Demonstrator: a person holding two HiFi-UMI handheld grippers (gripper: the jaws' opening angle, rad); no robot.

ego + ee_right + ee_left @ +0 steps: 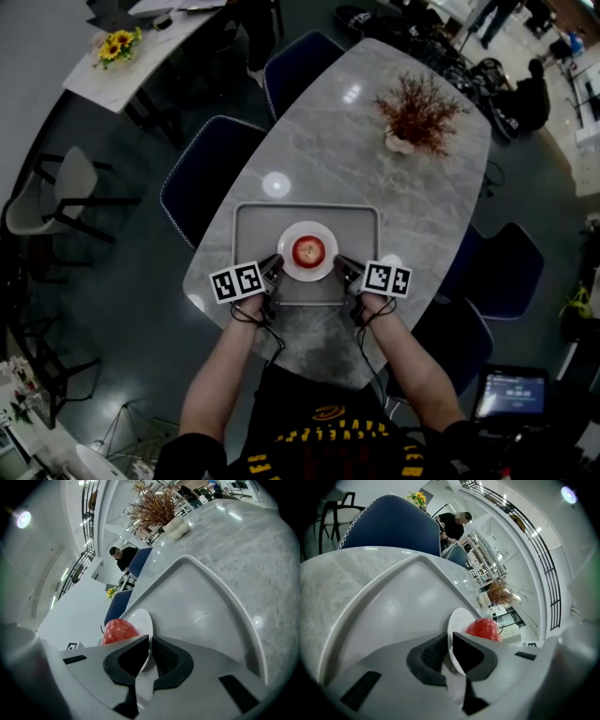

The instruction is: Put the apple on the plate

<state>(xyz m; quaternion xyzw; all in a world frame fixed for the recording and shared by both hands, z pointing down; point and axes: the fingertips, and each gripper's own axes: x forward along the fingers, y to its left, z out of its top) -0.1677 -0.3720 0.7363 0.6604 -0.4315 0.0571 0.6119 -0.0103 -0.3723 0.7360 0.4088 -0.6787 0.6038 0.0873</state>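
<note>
While left claw (275,263) and right claw (342,264) pinch plate (289,238) rim, apple (307,250) sits stem-up.

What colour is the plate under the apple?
White. The plate shows best in the head view, with the red apple on it.

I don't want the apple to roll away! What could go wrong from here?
1. The apple sits loose on the plate. If one side tips, it could roll off onto the tray.
2. The left gripper and right gripper each pinch only the plate's thin edge, on opposite sides, so the plate might slip out of the jaws.
3. If one gripper lets go before the other, that side of the plate could drop.
</note>
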